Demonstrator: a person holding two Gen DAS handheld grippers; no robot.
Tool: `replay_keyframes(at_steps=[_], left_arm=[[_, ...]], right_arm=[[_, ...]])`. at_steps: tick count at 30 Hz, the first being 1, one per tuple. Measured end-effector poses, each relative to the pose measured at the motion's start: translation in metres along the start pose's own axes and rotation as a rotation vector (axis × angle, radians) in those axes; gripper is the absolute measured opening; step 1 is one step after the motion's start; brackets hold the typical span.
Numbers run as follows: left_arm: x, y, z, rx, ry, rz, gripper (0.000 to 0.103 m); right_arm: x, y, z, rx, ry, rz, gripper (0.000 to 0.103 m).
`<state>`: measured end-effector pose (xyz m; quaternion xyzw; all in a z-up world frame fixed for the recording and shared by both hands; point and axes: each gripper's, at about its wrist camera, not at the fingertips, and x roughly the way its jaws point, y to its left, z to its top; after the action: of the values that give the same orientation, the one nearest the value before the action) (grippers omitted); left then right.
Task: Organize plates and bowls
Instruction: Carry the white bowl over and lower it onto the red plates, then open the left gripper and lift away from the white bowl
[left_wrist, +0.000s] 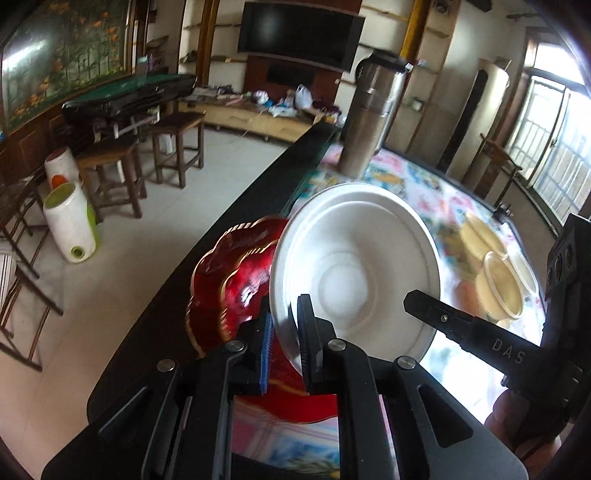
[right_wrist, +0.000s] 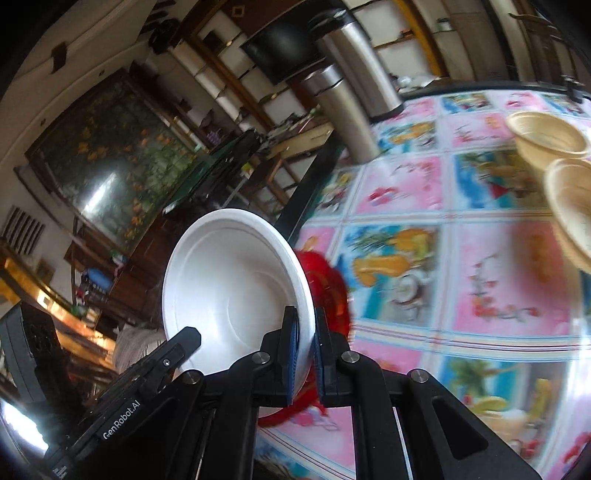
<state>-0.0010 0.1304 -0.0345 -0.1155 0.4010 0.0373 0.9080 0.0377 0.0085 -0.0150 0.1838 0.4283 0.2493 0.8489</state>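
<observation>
Above tablecloth (right_wrist: 480, 258), plate rim (right_wrist: 306, 332) between fingers (right_wrist: 291, 347).

Floor: pale tiled floor (left_wrist: 229, 173).
Wall: black flat television (left_wrist: 299, 33); large framed flower painting (left_wrist: 62, 55).
Furniture: dark wooden stools (left_wrist: 110, 173); green-topped table (left_wrist: 133, 92).
Light: daylight through barred window (left_wrist: 554, 147).

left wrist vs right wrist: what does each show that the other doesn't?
Left wrist only: white and green containers on the floor, wooden stools, a window. Right wrist only: a second steel flask beside the first. Both: a white plate pinched at its rim by the left tongs and the right tongs, red plates behind it, beige bowls, the patterned tablecloth.
</observation>
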Motion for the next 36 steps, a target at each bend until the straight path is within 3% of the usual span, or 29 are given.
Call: replay_keyframes(at_steps=[7, 12, 15, 18, 21, 26, 27, 29, 30, 33, 36], left_arm=[[0.034, 0.007, -0.016, -0.011, 0.111, 0.021, 0.012], [0.047, 0.014, -0.013, -0.022, 0.132, 0.049, 0.014], [0.044, 0.017, -0.011, -0.023, 0.126, 0.065, 0.015], [0.036, 0.019, -0.008, -0.014, 0.09, 0.121, 0.016], [0.024, 0.026, -0.005, -0.033, 0.051, 0.155, 0.025], [-0.019, 0.019, -0.001, -0.032, -0.127, 0.237, 0.029], [-0.028, 0.01, 0.0, -0.017, -0.166, 0.232, 0.031], [-0.036, -0.008, 0.002, 0.018, -0.197, 0.189, 0.055], [-0.037, -0.024, 0.002, 0.047, -0.203, 0.154, 0.058], [-0.028, -0.071, -0.002, 0.15, -0.176, 0.073, 0.06], [-0.004, -0.122, -0.006, 0.228, -0.068, -0.069, 0.06]], right_arm=[[0.041, 0.005, -0.017, -0.025, 0.098, -0.056, 0.009], [0.061, 0.001, -0.022, -0.044, 0.133, -0.103, 0.009], [0.068, 0.007, -0.024, -0.11, 0.103, -0.141, 0.013], [0.066, 0.015, -0.026, -0.176, 0.066, -0.171, 0.018], [0.055, 0.008, -0.023, -0.179, 0.02, -0.155, 0.026], [0.011, -0.03, -0.011, -0.097, -0.109, -0.109, 0.032], [-0.002, -0.043, -0.009, -0.072, -0.141, -0.099, 0.033], [-0.024, -0.066, -0.005, -0.034, -0.189, -0.102, 0.034], [-0.038, -0.079, -0.004, -0.009, -0.221, -0.109, 0.034], [-0.079, -0.121, -0.002, 0.071, -0.305, -0.126, 0.035], [-0.12, -0.161, -0.004, 0.153, -0.387, -0.17, 0.036]])
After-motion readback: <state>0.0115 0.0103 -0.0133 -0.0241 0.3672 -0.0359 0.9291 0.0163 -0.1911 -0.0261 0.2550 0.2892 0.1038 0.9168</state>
